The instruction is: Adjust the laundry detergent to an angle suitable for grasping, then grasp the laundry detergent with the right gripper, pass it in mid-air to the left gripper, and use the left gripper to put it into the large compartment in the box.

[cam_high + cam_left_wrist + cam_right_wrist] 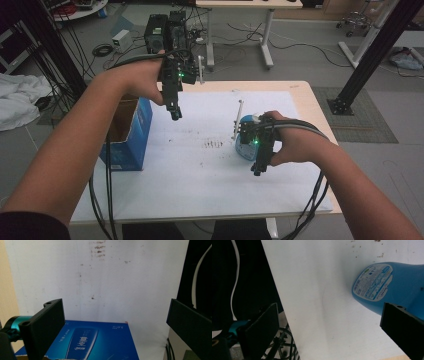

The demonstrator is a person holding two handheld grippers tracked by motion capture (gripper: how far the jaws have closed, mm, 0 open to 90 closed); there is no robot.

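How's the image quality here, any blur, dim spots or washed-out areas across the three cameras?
High view: dim and slightly soft overall, with green lights glowing on both grippers. Left gripper view: the white sheet is bright and pale, the blue box fairly readable, the near jaws soft. Right gripper view: the blue bottle casts a soft shadow on the sheet, its label print too small to read.

Count on inspection: 2 hand-held grippers, the left gripper [175, 114] and the right gripper [258, 170], each with 2 black fingers [46, 325] standing wide apart. 1 blue bottle [392, 287] lying on the white sheet [200, 170]. 1 blue carton [127, 135] at the left edge. 1 worktop [305, 95]. 1 patch of dark specks [214, 144] on the sheet
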